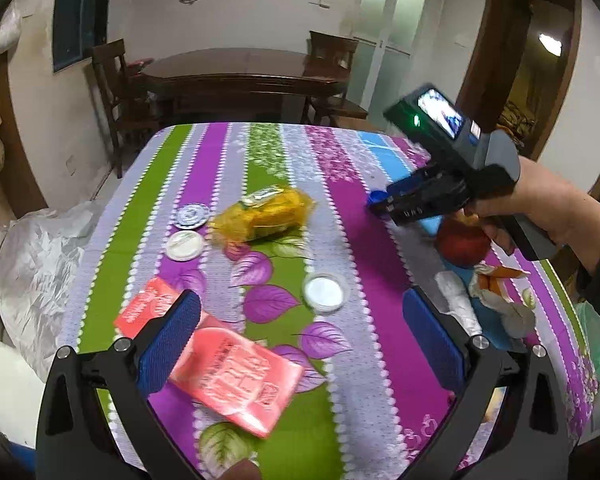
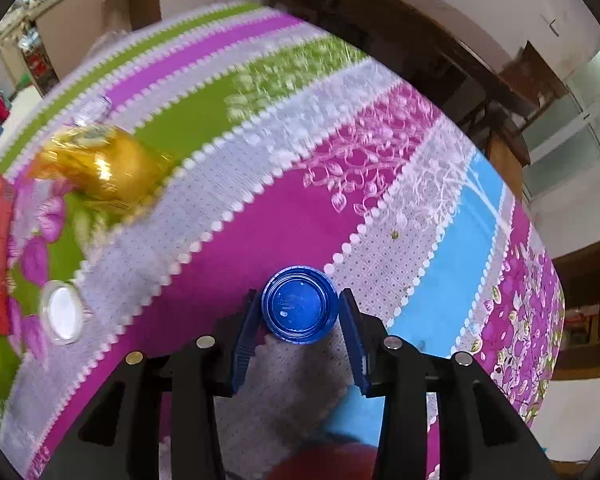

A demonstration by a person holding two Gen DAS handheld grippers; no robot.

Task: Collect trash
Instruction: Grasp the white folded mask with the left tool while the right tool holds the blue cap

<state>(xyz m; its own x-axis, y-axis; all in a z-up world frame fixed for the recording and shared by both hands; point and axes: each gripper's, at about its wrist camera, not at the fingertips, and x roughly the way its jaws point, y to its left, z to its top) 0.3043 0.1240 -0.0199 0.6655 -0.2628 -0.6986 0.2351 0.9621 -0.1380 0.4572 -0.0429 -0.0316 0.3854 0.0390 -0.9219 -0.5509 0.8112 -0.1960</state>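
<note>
My right gripper [image 2: 300, 312] is shut on a blue bottle cap [image 2: 299, 305], held above the striped tablecloth; it also shows in the left wrist view [image 1: 376, 202] with the cap [image 1: 377, 196] at its tips. My left gripper [image 1: 300, 312] is open and empty over a pink-red wrapper [image 1: 236, 376]. A yellow wrapper [image 1: 262, 214] lies mid-table, also in the right wrist view [image 2: 100, 168]. Three white lids lie around it: one [image 1: 326, 292] near my left gripper, two [image 1: 185, 245] [image 1: 192, 215] at the left.
A red apple [image 1: 464, 246], orange peel [image 1: 496, 276] and crumpled white tissue [image 1: 458, 300] lie at the table's right side. A clear plastic bag [image 1: 40, 264] hangs off the left edge. A dark wooden table [image 1: 236, 72] and chairs stand behind.
</note>
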